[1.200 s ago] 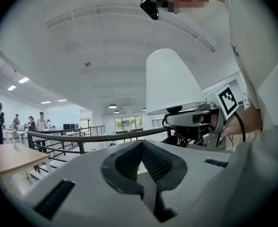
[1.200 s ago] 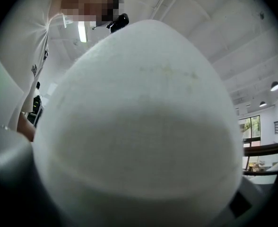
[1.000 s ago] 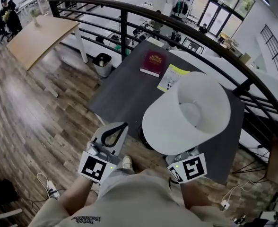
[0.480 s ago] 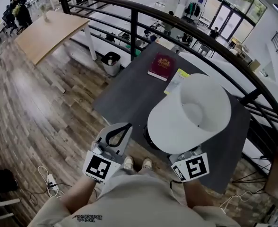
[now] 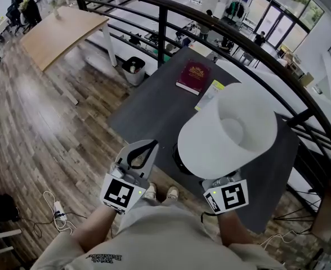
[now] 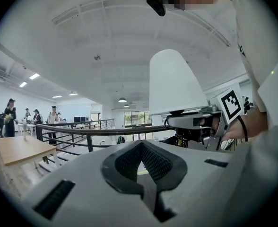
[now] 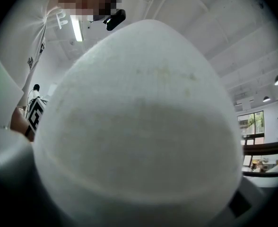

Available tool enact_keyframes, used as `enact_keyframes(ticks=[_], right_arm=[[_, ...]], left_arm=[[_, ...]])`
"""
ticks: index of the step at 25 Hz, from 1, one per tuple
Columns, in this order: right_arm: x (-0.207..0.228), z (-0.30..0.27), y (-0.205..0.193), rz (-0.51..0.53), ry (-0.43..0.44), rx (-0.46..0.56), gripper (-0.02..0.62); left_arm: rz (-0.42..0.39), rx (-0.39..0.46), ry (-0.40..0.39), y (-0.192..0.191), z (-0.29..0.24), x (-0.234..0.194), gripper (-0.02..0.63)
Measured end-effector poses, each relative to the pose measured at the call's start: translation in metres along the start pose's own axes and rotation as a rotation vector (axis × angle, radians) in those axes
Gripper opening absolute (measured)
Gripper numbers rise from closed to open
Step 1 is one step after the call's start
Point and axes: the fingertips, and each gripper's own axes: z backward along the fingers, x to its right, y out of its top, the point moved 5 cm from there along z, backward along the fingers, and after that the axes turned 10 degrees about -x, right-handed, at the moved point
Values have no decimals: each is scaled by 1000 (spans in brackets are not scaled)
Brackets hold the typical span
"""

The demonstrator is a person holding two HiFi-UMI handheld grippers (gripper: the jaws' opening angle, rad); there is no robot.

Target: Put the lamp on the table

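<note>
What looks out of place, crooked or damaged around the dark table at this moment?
Nothing looks damaged or spilled. The lamp is held by the right gripper at the near edge of the table, with its shade upright. The red book lies flat. The left gripper is shut and empty.

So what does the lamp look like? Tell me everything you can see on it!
The lamp has a big white shade, wide at the bottom and narrower at the open top, plain like cloth or paper. You can look down into its pale inside. A bit of dark base peeks out below the left rim. It leans slightly over the near part of the dark table. The right gripper seems to hold it just under the shade, which hides the grip itself.
</note>
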Motion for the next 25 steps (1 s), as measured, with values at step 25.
enact_keyframes(ticks=[25], right_arm=[[83, -169, 12, 9, -51, 42, 97]], left_arm=[[47, 140, 137, 23, -117, -121, 3]])
